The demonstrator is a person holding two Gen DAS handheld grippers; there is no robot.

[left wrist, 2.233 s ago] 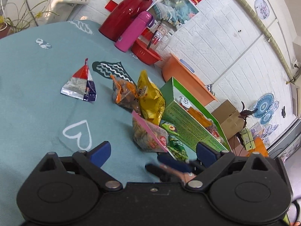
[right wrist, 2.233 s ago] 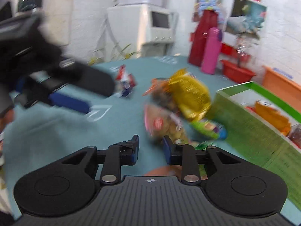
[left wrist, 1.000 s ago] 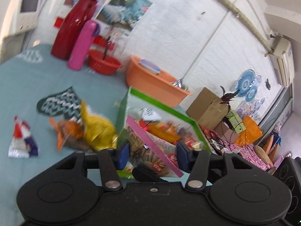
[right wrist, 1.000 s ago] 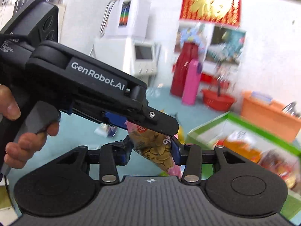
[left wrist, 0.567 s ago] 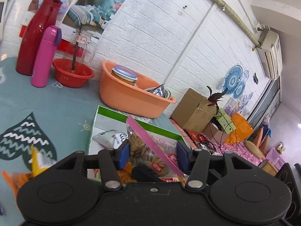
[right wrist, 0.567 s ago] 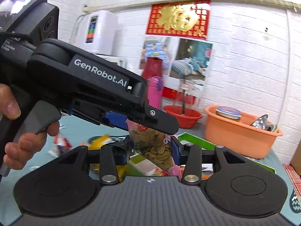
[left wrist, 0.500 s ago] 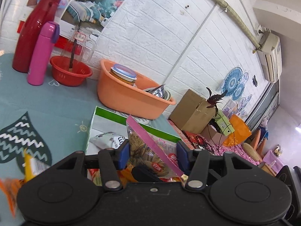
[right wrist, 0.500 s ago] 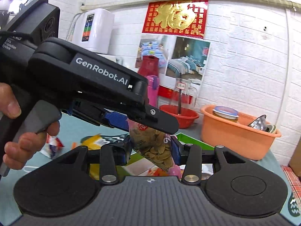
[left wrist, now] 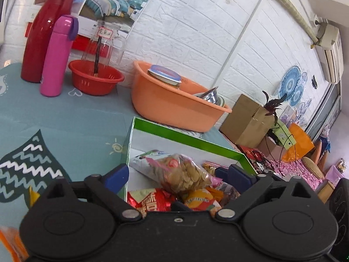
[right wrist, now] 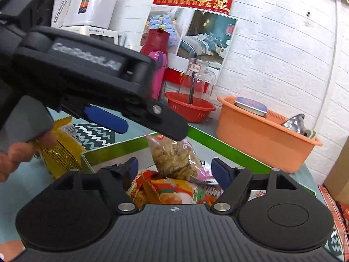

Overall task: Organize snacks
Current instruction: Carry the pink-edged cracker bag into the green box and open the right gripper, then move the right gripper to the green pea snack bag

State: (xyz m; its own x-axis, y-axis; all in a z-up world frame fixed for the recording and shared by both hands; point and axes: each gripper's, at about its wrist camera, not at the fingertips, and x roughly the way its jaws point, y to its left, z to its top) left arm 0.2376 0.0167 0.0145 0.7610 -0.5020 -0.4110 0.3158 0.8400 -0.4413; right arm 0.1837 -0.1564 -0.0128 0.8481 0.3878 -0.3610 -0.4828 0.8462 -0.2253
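Observation:
A clear chip bag with a pink edge [left wrist: 185, 172] rests on other snack packs inside the green-rimmed box [left wrist: 185, 138]. My left gripper [left wrist: 176, 174] hangs over the box with its jaws opening wide, and the pads stand clear of the bag on both sides. My right gripper [right wrist: 175, 169] is also opening, with the same chip bag [right wrist: 172, 155] loose between its fingers and untouched. In the right wrist view the left gripper's blue fingertip [right wrist: 106, 120] reaches in above the bag. A red pack [left wrist: 150, 200] and an orange pack [left wrist: 200, 198] lie under the bag.
A yellow snack bag [right wrist: 61, 150] lies on the teal tablecloth left of the box, by a person's hand [right wrist: 13, 155]. Behind the box stand an orange basin [left wrist: 174, 107], a red basket [left wrist: 96, 80], a pink bottle [left wrist: 56, 56] and a red flask [left wrist: 45, 30]. Beyond the table's right edge sits a cardboard box [left wrist: 246, 120].
Both grippers held the chip bag together over the box; now both have opened and let it go. The bag has dropped onto the packs in the box.

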